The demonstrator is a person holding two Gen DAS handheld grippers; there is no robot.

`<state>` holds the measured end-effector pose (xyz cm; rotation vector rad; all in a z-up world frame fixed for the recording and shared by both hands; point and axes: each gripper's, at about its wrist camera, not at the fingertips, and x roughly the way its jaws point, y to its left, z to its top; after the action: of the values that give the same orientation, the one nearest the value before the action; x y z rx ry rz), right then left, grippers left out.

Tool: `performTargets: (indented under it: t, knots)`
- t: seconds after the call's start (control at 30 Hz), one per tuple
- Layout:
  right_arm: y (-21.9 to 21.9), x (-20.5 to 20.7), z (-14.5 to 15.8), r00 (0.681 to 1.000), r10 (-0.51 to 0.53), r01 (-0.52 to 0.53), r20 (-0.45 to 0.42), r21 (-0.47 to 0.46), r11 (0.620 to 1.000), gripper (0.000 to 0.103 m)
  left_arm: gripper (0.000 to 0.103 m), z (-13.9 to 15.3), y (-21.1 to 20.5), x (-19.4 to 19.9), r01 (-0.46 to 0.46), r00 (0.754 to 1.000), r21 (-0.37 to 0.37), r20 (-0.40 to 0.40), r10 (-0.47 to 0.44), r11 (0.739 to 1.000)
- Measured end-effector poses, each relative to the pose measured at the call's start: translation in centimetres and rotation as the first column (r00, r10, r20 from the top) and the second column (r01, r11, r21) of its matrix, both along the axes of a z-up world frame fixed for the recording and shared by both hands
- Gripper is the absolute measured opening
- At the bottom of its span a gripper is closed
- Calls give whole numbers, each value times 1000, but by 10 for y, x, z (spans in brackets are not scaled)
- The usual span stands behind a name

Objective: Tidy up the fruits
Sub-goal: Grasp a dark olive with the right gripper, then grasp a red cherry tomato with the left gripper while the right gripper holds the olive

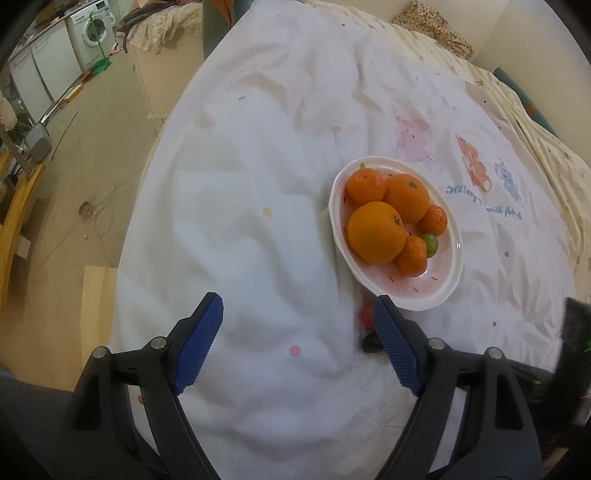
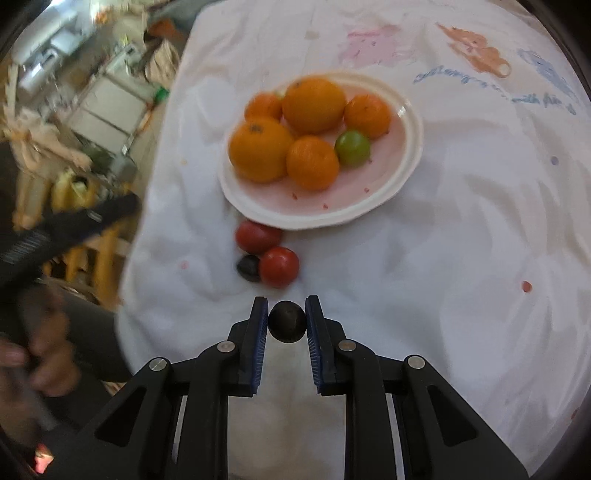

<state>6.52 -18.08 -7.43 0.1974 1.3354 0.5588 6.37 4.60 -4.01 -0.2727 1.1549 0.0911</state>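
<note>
A pale pink oval plate (image 1: pixel 439 291) (image 2: pixel 369 199) lies on the white bedsheet and holds several oranges (image 1: pixel 376 232) (image 2: pixel 313 105) and one small green fruit (image 1: pixel 430 244) (image 2: pixel 352 148). My right gripper (image 2: pixel 287 322) is shut on a small dark round fruit (image 2: pixel 287 322), held above the sheet in front of the plate. Two red fruits (image 2: pixel 279 266) (image 2: pixel 256 236) and another dark fruit (image 2: pixel 248 267) lie on the sheet just before the plate. My left gripper (image 1: pixel 297 319) is open and empty, left of the plate; one red fruit (image 1: pixel 366 314) peeks beside its right finger.
The bed's left edge drops to a tiled floor (image 1: pixel 92 147) with a yellow wooden bench (image 1: pixel 14 221) and a washing machine (image 1: pixel 94 31) beyond. Patterned pillows (image 1: pixel 439 29) lie at the head of the bed. The left gripper's arm (image 2: pixel 70 225) shows at the right wrist view's left side.
</note>
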Motion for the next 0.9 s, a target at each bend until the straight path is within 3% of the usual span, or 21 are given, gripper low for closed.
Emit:
performTargets:
  t: [0.3,0.53,0.67,0.73,0.77,0.9]
  knots:
    - [-33,3,50,993,-59,56,101,31,998,22,80,-3,-10,-2,37,999,38,-6,-37,999]
    - [-69,9,35,971,-237,232,39,93,968,22,80,-27,-45,6,156,985,32,-76,-153,987]
    - [-70,11,36,967,-251,246,40,106,963,22,78,-37,-78,8,254,965,96,-95,-245,963]
    - [-70,13,34,967,-252,247,36,108,963,22,69,-43,-90,14,282,957,88,-103,-273,955]
    - [-70,14,33,966,-255,251,30,107,962,22,63,-45,-92,16,288,954,79,-107,-279,954]
    - [-73,16,25,963,-270,268,5,90,959,22,61,-57,-99,29,284,953,82,-134,-272,955]
